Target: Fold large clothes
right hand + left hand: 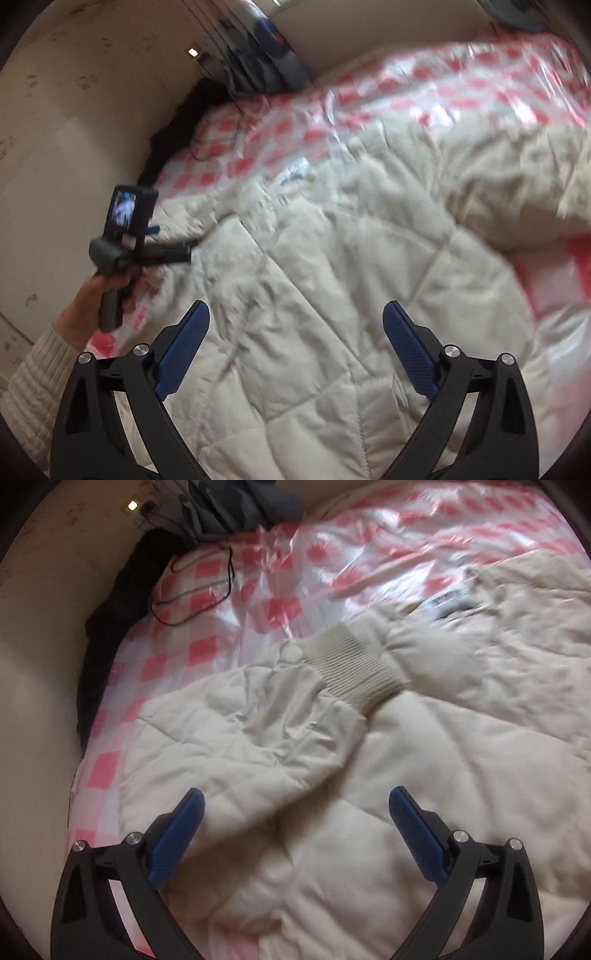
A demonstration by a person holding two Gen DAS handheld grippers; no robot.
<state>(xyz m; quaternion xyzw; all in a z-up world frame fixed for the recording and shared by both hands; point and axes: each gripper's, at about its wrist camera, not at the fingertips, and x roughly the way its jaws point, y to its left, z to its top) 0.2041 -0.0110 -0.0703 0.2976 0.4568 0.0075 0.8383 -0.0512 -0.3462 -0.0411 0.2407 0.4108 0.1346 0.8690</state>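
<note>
A cream quilted jacket (pixel 424 760) lies spread on a bed with a pink-and-white checked plastic cover (pixel 295 576). One sleeve (pixel 258 734) is folded over the body, its ribbed cuff (pixel 354 664) near the middle. My left gripper (pixel 295 805) is open and empty just above the sleeve. In the right wrist view the jacket (pixel 351 277) fills the middle, and my right gripper (pixel 295 317) is open and empty above it. The left gripper (pixel 159 251) shows there at the jacket's left edge, held by a hand.
A dark garment (pixel 110 627) lies along the bed's left edge by the wall. Grey-blue clothes (pixel 236 506) are piled at the far end. A thin black cord (pixel 199 594) lies on the cover. The checked cover (pixel 443 85) shows beyond the jacket.
</note>
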